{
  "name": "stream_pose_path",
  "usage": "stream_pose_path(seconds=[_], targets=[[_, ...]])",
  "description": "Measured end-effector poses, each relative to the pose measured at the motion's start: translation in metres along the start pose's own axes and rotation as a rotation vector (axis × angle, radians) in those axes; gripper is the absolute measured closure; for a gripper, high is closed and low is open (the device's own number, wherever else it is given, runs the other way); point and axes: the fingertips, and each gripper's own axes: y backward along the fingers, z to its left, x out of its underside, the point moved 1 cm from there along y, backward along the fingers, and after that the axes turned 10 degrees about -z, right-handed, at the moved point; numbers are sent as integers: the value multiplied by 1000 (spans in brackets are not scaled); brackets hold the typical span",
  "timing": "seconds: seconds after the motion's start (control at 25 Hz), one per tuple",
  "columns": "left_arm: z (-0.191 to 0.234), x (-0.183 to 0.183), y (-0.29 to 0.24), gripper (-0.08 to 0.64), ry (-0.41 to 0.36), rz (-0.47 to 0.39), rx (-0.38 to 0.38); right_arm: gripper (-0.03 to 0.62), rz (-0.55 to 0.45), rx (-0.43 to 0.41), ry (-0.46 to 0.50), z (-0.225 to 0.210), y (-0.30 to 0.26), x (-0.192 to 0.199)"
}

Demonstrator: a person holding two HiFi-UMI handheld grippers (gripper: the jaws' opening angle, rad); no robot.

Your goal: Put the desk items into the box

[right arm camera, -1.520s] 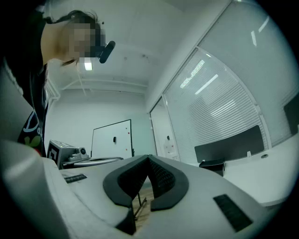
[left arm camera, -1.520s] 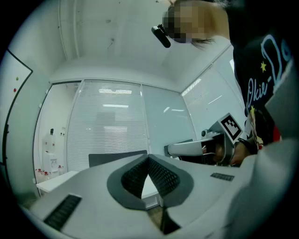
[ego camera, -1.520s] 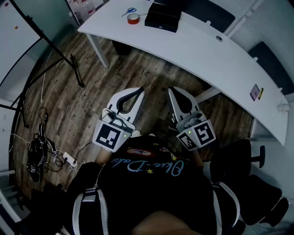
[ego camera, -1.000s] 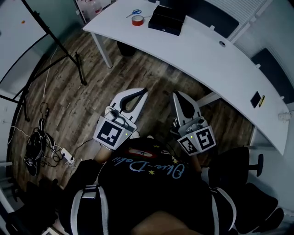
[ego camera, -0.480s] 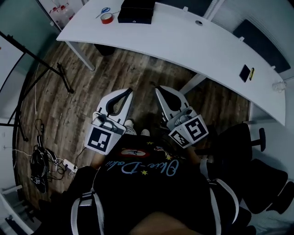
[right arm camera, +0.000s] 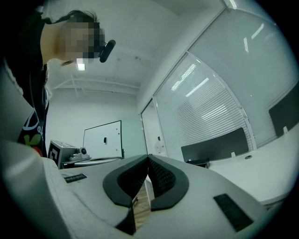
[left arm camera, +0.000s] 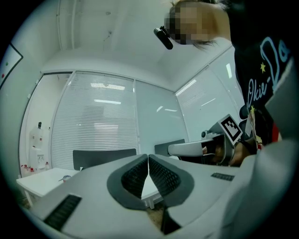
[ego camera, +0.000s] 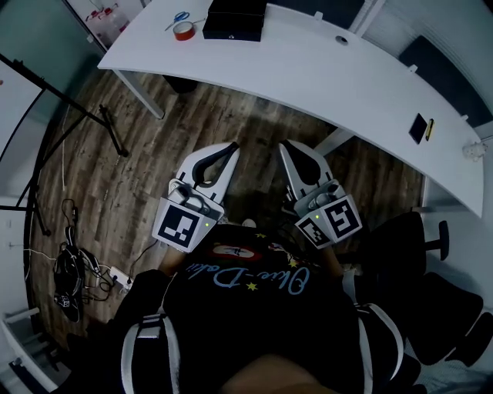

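A long curved white desk [ego camera: 323, 69] runs across the top of the head view. At its far left end lie a black box [ego camera: 233, 26], a red tape roll [ego camera: 183, 31] and blue-handled scissors [ego camera: 177, 17]. A small dark item with a yellow strip [ego camera: 420, 128] lies near the desk's right end. Both grippers hang in front of my chest, over the wooden floor and well short of the desk. My left gripper [ego camera: 231, 148] [left arm camera: 148, 158] is shut with nothing in it. My right gripper [ego camera: 283, 145] [right arm camera: 148, 158] is shut and empty too.
A black stand leg [ego camera: 108, 127] crosses the floor at the left. A power strip and tangled cables [ego camera: 77, 273] lie at the lower left. A black office chair [ego camera: 416, 262] stands at my right. A desk leg [ego camera: 142, 96] comes down near the box end.
The view has shifted a little, so the desk and box sit slightly to the right of before. Both grippers stay shut in front of me, now a bit lower in the picture.
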Motion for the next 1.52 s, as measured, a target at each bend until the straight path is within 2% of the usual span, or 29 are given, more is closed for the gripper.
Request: stream_pose_path(seconds=[0.36,0.52,0.88,1.16,1.52], targets=[[46,10,-13,561,25,-5,12,589,8,-19,-5,-6,-49,16],[58,11,-20,561,12,-5,17,589,-6,-36,-28,-6,-67,14],[100,24,-30,558,41,-19,19,589,41,-41,24,-18,-109,33],[142,34,-23,558,45,-12,-19,589,58,-62,15,-19,-146,53],[185,43,-17,563,57,4,-9,589,67,-63,-8,-18,-192,77]])
